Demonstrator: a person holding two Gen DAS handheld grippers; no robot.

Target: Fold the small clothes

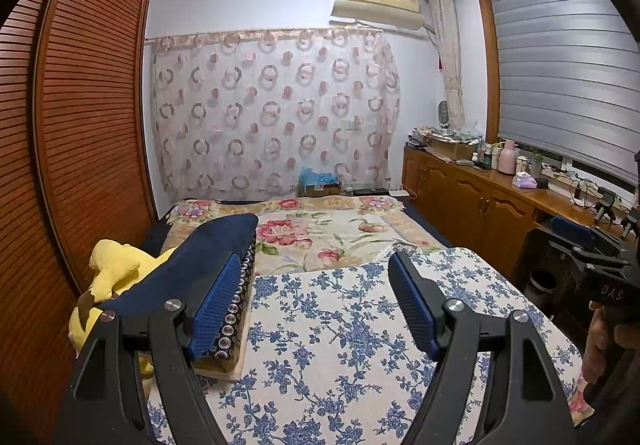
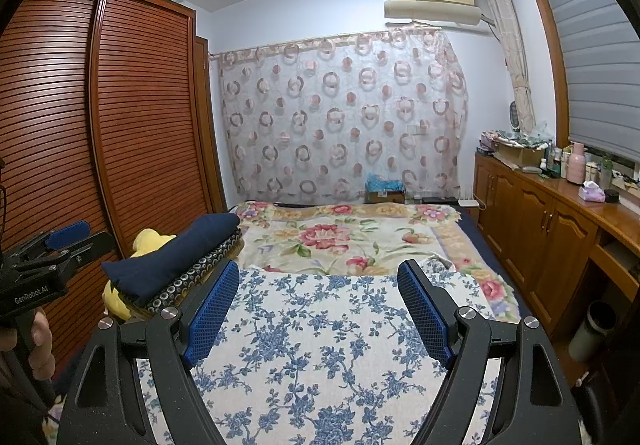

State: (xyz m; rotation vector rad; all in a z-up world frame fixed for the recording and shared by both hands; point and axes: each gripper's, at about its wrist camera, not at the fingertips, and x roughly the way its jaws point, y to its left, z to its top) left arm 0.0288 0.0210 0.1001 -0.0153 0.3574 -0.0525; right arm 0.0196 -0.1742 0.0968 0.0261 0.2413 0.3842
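Observation:
A white cloth with blue flowers (image 1: 340, 325) (image 2: 320, 345) lies spread flat on the bed, right below both grippers. My left gripper (image 1: 315, 261) is open above it with nothing between its blue pads. My right gripper (image 2: 318, 267) is also open and empty over the same cloth. At the cloth's left edge sits a stack of folded clothes (image 1: 200, 265) (image 2: 172, 261), a navy piece on top of a dark ring-patterned one. Each gripper shows at the edge of the other's view, the right gripper (image 1: 560, 241) and the left gripper (image 2: 98, 233), each held by a hand.
A yellow plush toy (image 1: 116, 273) lies behind the stack, against the slatted wardrobe (image 1: 80, 125). A rose-patterned blanket (image 1: 320, 233) covers the far half of the bed. A wooden cabinet (image 2: 540, 229) with bottles runs along the right; a bin (image 2: 592, 329) stands beside it.

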